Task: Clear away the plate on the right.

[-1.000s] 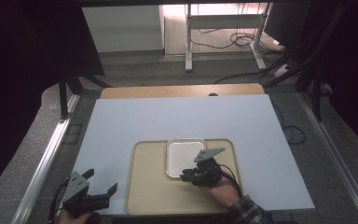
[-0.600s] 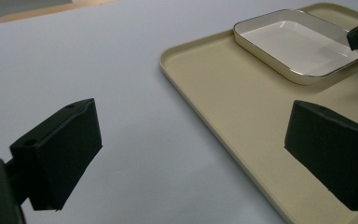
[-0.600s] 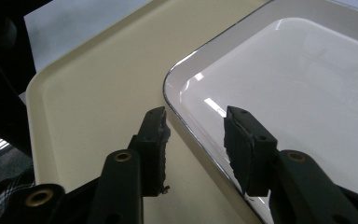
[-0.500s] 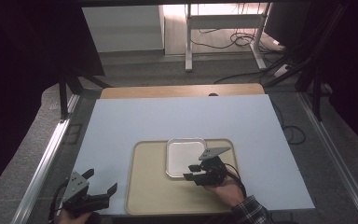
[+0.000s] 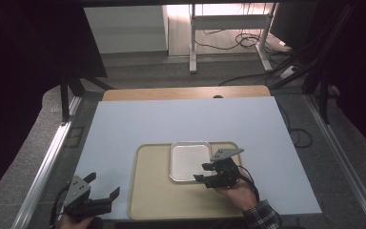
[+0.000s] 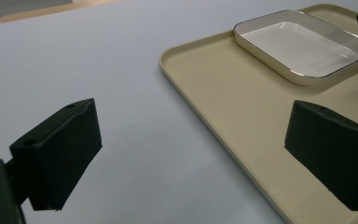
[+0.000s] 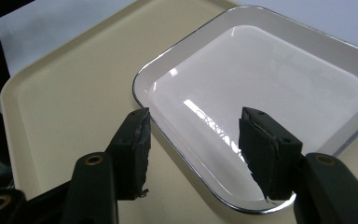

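- The right gripper (image 5: 204,172) is hovering at the near right corner of the white dish (image 5: 191,161); its jaws have just been opening and are standing apart, with the dish's rim running between them but the pads pressing on nothing.
- In the right gripper view, one pad is sitting outside the rim over the tray (image 7: 65,93), while the other is hanging over the dish's (image 7: 261,88) glossy floor, so the rim is straddled and not clamped.
- The dish is lying directly ahead of this gripper, on the far middle part of the beige tray (image 5: 157,195), its silver-edged rim unobstructed.
- The dish is a rounded rectangle, nearly square, and the jaws are crossing its near edge roughly at right angles, which is what a re-grip or a clean withdrawal would depend on.
- The left gripper (image 5: 106,189) is resting at the near left corner of the table (image 5: 138,119), jaws wide apart and empty, aimed across the bare white surface toward the tray (image 6: 242,121) and dish (image 6: 303,46).
- The right hand (image 5: 238,193) is much the nearer to the dish; the left is well apart from it.
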